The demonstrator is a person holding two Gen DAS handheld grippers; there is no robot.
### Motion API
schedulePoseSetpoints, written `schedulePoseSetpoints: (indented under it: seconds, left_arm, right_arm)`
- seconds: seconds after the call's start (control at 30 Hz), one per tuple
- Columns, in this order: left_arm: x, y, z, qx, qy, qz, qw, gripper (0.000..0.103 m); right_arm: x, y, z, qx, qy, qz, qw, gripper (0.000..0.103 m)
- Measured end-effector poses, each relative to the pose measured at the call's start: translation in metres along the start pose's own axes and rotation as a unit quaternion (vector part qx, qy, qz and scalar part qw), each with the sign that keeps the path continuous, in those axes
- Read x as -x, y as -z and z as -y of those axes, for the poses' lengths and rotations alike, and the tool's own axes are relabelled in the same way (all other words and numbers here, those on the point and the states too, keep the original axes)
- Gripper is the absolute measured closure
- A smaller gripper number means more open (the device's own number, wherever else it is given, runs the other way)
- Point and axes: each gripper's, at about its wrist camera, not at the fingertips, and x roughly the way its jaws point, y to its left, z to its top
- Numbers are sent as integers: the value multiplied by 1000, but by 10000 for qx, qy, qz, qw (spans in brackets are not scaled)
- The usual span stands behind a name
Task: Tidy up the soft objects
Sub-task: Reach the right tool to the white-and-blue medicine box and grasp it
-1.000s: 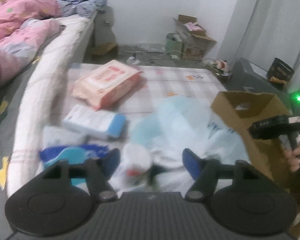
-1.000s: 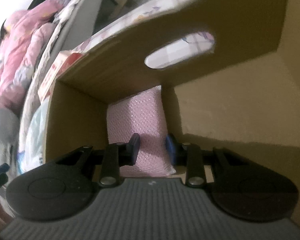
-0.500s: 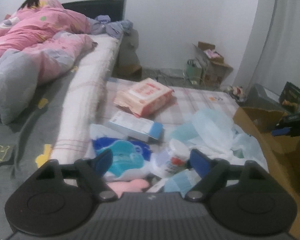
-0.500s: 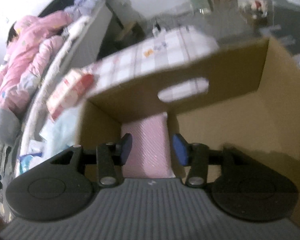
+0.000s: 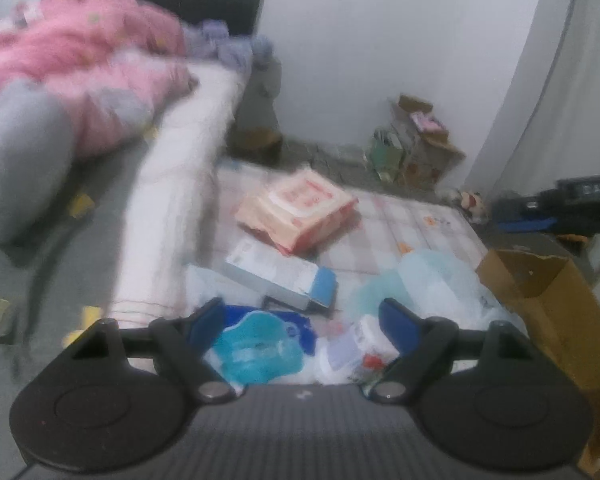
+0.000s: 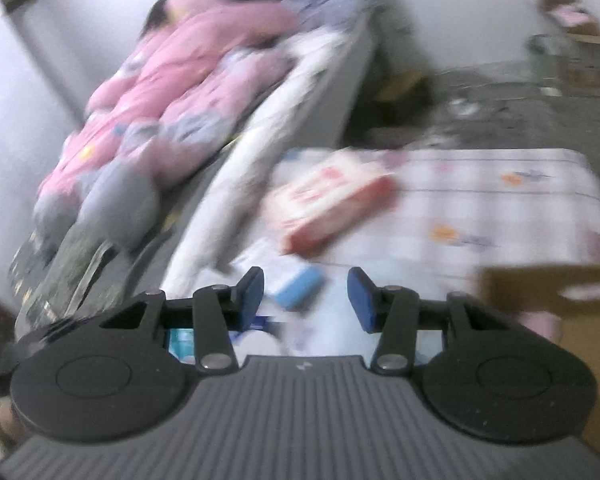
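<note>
The left gripper (image 5: 300, 322) is spread wide and empty above a blurred teal packet (image 5: 258, 350) at lower centre. The right gripper (image 6: 306, 298) is parted, empty; the cardboard box (image 6: 540, 292) is cut off at right.

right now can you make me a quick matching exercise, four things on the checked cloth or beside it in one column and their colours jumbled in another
Things:
1. wipes pack
2. cardboard box
3. plastic bag
4. flat carton

Colours:
a. brown
b. white with a blue end
c. pink and red
d. pale see-through blue

Pairs: 1-c, 2-a, 3-d, 4-b
</note>
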Motion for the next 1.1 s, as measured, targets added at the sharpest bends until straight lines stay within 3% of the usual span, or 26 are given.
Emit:
schedulePoseSetpoints:
  seconds: [0.13, 0.27, 0.4, 0.47, 0.67, 0.87, 1.1]
  left_arm:
    - [-57, -25, -14, 532, 90, -703, 9961, 31]
    - [-110, -38, -19, 673, 30, -1234, 9901, 49]
    - [-148, -41, -25, 798, 21, -1641, 9832, 65]
    - [-161, -40, -30, 960, 38, -1763, 9796, 67]
    - [-184, -40, -40, 1148, -9, -1984, 9734, 68]
    - [-188, -41, -41, 1161, 38, -2031, 9722, 65]
    - [-197, -41, -38, 1169, -63, -2090, 9709, 60]
  right_arm:
    - [-72, -29, -21, 18, -128, -612, 9980, 60]
    - [-139, -52, -11, -166, -128, -1148, 9932, 63]
    - [-191, -54, -2, -207, 4, -1461, 9891, 65]
    - [-212, -51, 4, -283, 32, -1594, 9868, 65]
    - [-255, -42, 24, -545, 36, -1826, 9817, 66]
    - [-256, -27, 35, -1000, -473, -2347, 9657, 66]
    - [-268, -34, 34, -1020, -413, -2248, 9682, 66]
